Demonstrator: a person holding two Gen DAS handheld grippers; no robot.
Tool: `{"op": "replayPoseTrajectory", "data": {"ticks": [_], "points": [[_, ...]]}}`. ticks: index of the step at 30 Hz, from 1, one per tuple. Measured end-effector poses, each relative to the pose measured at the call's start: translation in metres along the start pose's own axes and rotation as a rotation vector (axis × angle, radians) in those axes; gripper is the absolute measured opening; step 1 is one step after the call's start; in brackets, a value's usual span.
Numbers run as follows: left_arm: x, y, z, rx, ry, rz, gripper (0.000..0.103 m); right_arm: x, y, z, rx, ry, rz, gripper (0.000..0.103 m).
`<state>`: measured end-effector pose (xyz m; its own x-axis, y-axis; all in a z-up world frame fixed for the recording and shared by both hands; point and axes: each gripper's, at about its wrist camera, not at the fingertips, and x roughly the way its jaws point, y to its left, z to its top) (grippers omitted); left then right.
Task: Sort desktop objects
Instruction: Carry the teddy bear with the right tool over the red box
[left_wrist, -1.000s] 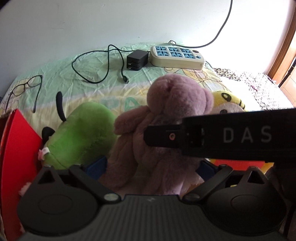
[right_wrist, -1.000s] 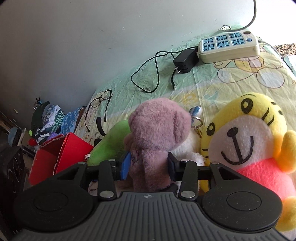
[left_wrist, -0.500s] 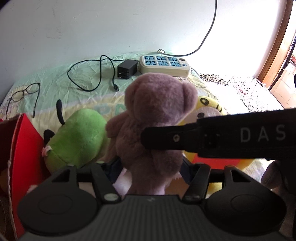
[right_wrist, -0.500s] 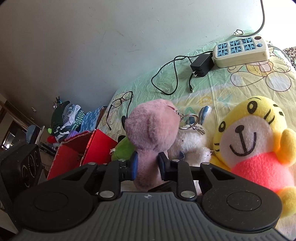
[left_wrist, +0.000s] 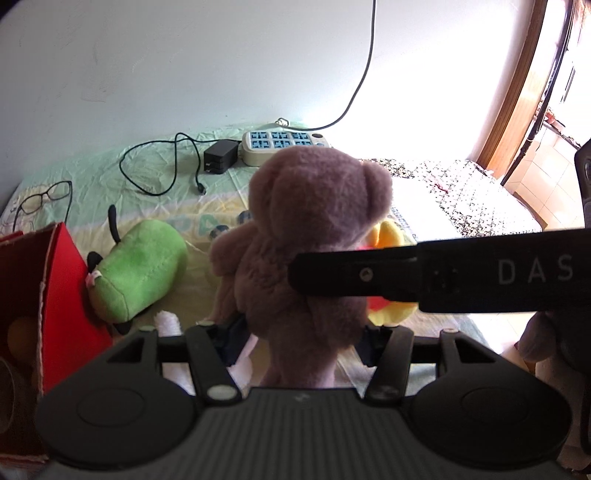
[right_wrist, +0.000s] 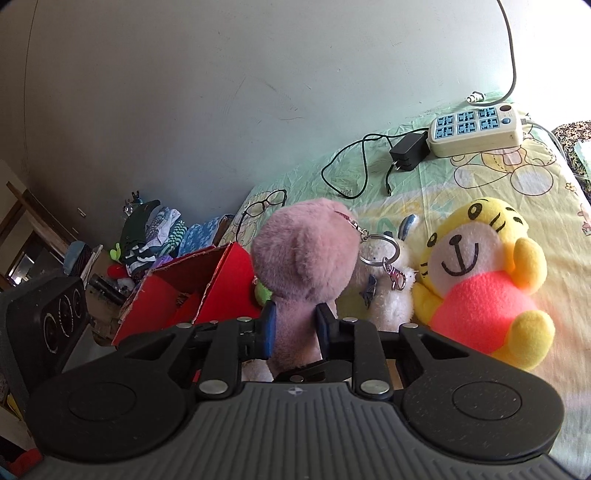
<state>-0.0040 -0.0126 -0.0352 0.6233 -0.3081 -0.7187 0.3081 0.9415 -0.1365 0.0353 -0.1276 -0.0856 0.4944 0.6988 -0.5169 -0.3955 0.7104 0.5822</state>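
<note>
A mauve plush bear with a metal keyring is held upright above the bed, clamped at its lower body by my right gripper. In the left wrist view the same bear stands between the fingers of my left gripper, which sit wide at its sides; the right gripper's black finger crosses in front of it. An open red cardboard box stands at the left, also in the left wrist view.
On the bed lie a green plush, a yellow tiger plush, a small white plush, glasses, a black charger with cable and a power strip. A speaker and clothes are at the left.
The bear has been lifted up off the other plush toys. Both grippers have risen with it and pulled back, showing more of the red box.
</note>
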Motion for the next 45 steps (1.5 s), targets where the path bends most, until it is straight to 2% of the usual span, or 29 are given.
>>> {"op": "replayPoseTrajectory", "data": {"ticks": [6, 11, 20, 27, 37, 41, 45], "points": [[-0.022, -0.002, -0.013, -0.032, -0.014, -0.005, 0.057, -0.012, 0.012, -0.012, -0.036, -0.015, 0.028, 0.025], [-0.040, 0.002, -0.024, -0.071, -0.021, 0.023, 0.057, -0.009, 0.024, -0.020, -0.071, -0.004, 0.070, 0.025], [-0.085, 0.033, -0.036, -0.124, -0.096, 0.065, 0.057, 0.008, 0.064, -0.019, -0.116, -0.002, 0.156, 0.025], [-0.126, 0.084, -0.034, -0.139, -0.163, 0.062, 0.057, 0.034, 0.116, -0.012, -0.145, -0.041, 0.206, 0.025], [-0.172, 0.179, -0.027, -0.136, -0.249, 0.131, 0.057, 0.101, 0.195, -0.007, -0.212, -0.100, 0.255, 0.025], [-0.175, 0.218, -0.034, -0.150, -0.236, 0.160, 0.057, 0.135, 0.217, -0.012, -0.225, -0.098, 0.263, 0.025], [-0.165, 0.251, -0.046, -0.181, -0.186, 0.173, 0.056, 0.167, 0.228, -0.020, -0.213, -0.072, 0.256, 0.025]]}}
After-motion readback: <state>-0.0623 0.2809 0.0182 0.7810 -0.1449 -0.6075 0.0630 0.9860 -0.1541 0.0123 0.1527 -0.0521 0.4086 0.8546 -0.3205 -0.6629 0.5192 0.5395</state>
